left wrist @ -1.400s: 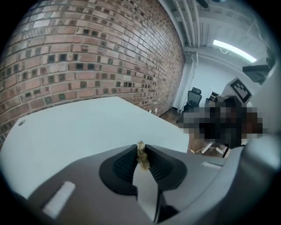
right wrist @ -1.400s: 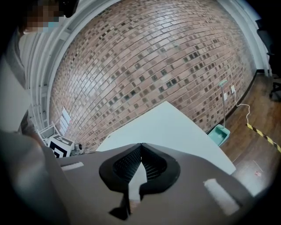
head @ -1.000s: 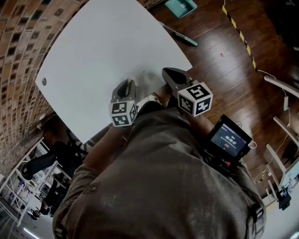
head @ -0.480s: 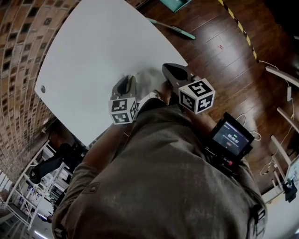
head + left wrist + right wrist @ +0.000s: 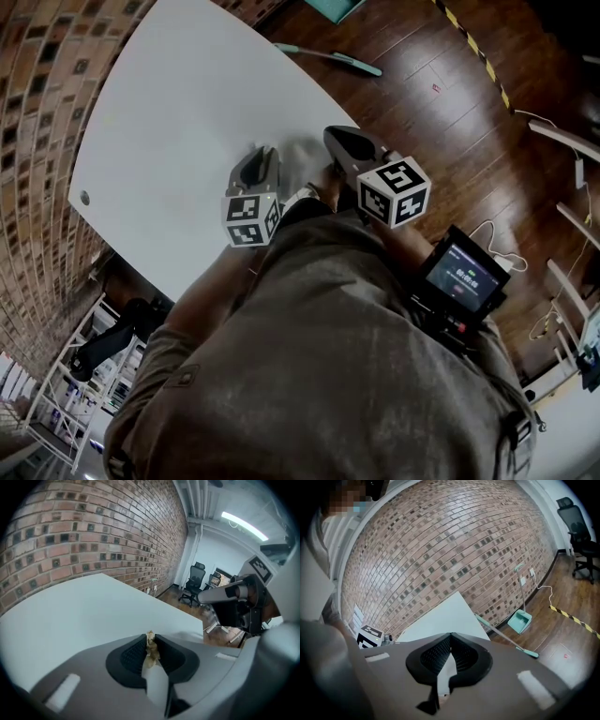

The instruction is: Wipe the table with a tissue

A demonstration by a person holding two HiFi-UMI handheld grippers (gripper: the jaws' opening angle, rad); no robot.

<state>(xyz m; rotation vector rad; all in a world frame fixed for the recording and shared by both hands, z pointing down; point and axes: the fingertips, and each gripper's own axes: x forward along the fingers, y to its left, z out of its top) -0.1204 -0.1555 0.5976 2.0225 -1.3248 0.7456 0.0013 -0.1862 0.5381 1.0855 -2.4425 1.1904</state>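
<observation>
Tissue [image 5: 150, 645] is pinched in the left gripper [image 5: 149, 638], table [image 5: 70, 616] just ahead and below it; the right gripper [image 5: 450, 637], closed on nothing, hangs alongside.

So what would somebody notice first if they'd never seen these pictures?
Probably the big white table, filling the upper left of the head view, with the two black-and-white marker cubes over its near edge. Next, the left gripper, its jaws pinched shut on a crumpled tan tissue. Behind the table stands a tall brick wall.
</observation>
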